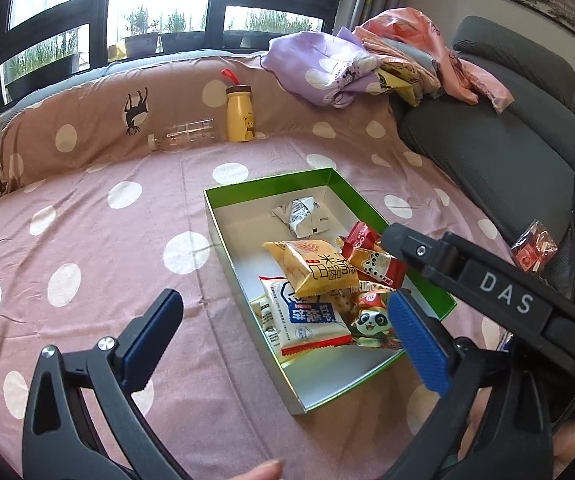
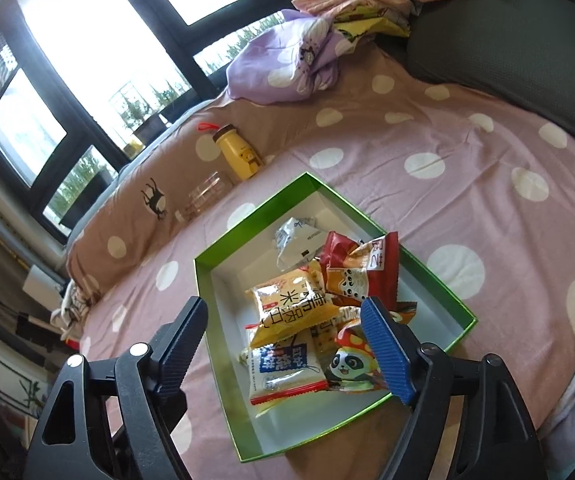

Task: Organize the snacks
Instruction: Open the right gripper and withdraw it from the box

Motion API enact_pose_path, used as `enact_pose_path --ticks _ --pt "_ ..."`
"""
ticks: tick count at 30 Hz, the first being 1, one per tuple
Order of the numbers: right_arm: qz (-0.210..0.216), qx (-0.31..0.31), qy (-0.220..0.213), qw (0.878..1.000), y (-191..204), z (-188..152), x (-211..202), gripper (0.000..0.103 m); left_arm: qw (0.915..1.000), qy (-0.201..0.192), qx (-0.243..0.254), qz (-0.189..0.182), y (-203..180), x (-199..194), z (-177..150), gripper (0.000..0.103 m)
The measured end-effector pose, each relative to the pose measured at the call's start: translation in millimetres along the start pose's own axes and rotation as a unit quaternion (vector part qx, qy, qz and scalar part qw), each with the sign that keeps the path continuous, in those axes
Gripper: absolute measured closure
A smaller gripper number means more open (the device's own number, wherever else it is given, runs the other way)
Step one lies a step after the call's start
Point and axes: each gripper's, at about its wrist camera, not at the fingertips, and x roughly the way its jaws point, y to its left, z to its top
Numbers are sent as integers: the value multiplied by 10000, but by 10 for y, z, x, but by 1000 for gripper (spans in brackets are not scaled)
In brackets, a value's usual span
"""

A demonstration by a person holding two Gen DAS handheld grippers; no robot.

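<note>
Two hand-held grippers hang above a bed spread with a pink polka-dot sheet point(image 1: 87, 264): the left gripper point(image 1: 283, 340) has its blue-padded jaws spread wide with nothing between them, and the right gripper point(image 2: 283, 344) likewise stands open and empty, its jaws framing the snacks below without touching them. A fingertip point(image 1: 263, 470) shows at the bottom edge of the left wrist view. Just beyond the jaws lies a shallow green box point(image 2: 203, 280) with a white inside, flat on the sheet. Piled at its near end are a white-and-blue snack packet point(image 2: 283, 372), a panda-printed packet point(image 2: 347, 364) beside it, and a yellow rice-cake packet point(image 2: 291, 304) lying across them. Behind these sits a red packet point(image 2: 351, 264), and a crumpled silver-white wrapper point(image 2: 293, 240) lies alone toward the far end. One small red packet point(image 1: 533, 246) remains outside the box, on the edge of a grey cushion point(image 1: 487, 148). Further back, a clear plastic bottle point(image 1: 183, 138) lies on its side next to an upright yellow bear bottle point(image 1: 239, 114), against a brown dotted bolster point(image 1: 87, 120). Crumpled lilac bedding point(image 1: 319, 68) heaps beneath the black-framed window point(image 1: 91, 12).
</note>
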Motion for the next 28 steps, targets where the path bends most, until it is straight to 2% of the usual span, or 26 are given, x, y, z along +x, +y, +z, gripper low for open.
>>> enact_pose_path --ticks 4,10,28 --pt "-151 -54 -55 9999 22 -5 -32 22 10000 -4 10 34 1 -61 -34 0" --pt "-283 -62 16 9996 16 -21 -9 22 9997 204 -124 -49 53 -36 -70 0" --pt "-495 -80 85 9987 4 -41 45 22 9989 426 -160 -128 85 27 -102 0"
